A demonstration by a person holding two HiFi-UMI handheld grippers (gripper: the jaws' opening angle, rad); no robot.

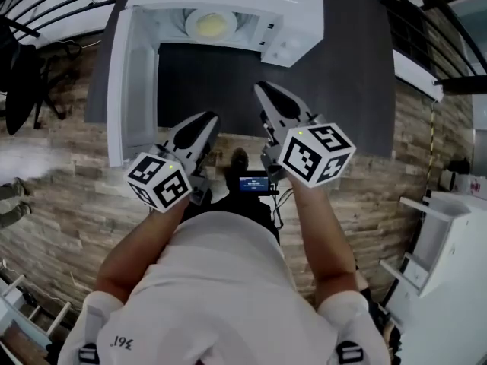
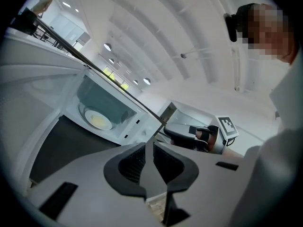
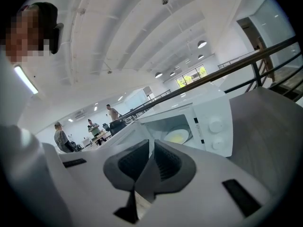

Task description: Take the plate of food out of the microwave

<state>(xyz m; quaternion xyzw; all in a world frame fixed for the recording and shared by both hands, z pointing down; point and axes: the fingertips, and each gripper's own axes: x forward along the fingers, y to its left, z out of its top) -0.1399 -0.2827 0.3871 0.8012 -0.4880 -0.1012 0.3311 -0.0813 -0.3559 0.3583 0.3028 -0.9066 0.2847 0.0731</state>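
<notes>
A white microwave stands on a dark counter with its door swung open to the left. Inside it, on the turntable, sits a pale plate of yellow food, also in the left gripper view as the plate and in the right gripper view as the plate. My left gripper is shut and empty, in front of the opening near the counter's edge. My right gripper is shut too, slightly closer to the microwave. Both are well short of the plate.
The microwave's control knobs are on its right side. The open door stands as a wall to the left of my left gripper. A white appliance stands at the right. Several people stand far off in the hall.
</notes>
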